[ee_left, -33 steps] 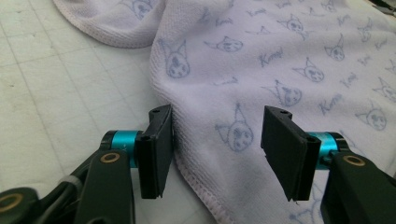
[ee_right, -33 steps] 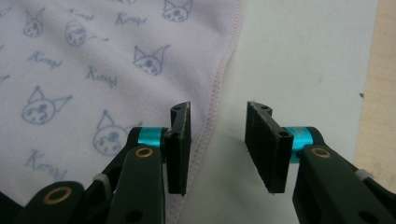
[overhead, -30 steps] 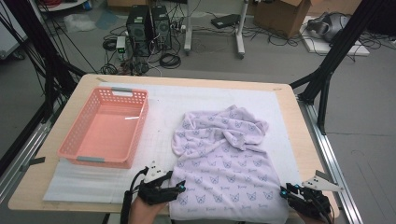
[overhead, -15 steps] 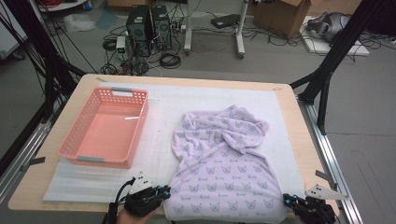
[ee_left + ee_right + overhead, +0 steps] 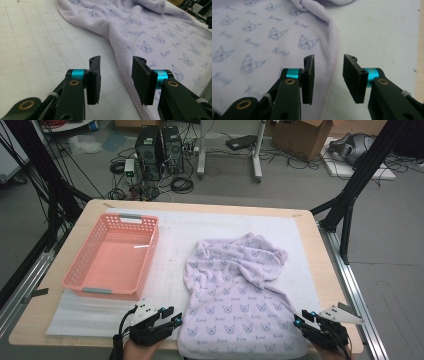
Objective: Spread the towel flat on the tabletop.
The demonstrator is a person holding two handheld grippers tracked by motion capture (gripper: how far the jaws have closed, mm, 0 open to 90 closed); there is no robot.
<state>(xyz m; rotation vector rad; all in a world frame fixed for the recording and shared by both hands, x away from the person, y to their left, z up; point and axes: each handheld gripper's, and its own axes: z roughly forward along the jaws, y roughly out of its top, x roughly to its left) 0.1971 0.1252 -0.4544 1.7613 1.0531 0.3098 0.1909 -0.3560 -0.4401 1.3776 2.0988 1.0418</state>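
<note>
Now poised at the near edge of the desk [image 5: 320, 270], two hand-held grippers flank a lilac towel [image 5: 235, 300] printed with small cat faces. The left gripper [image 5: 167, 318] sits at the towel's near-left corner, the right gripper [image 5: 306, 320] at its near-right corner. Both have just been opening: their jaws stand spread, with the towel's hem running between them but no pad pressing on it, as the left gripper view [image 5: 117, 75] and the right gripper view [image 5: 328, 75] show.

The risk from here looks plain. Each hem lies off-centre in its gap, so a closing pinch could catch only a sliver of the edge, or the white mat [image 5: 170, 240] beneath, and the corner might slip free on a lift. One side gripped and the other missed would likely drag the cloth askew.

The towel itself is soft, ribbed terry with a stitched pale-pink border [image 5: 334, 37]. Its near half lies fairly flat; its far end is bunched and folded over in loose ridges [image 5: 250, 255]. It rests right of centre, beside an empty pink basket [image 5: 82, 265], not touching it.
</note>
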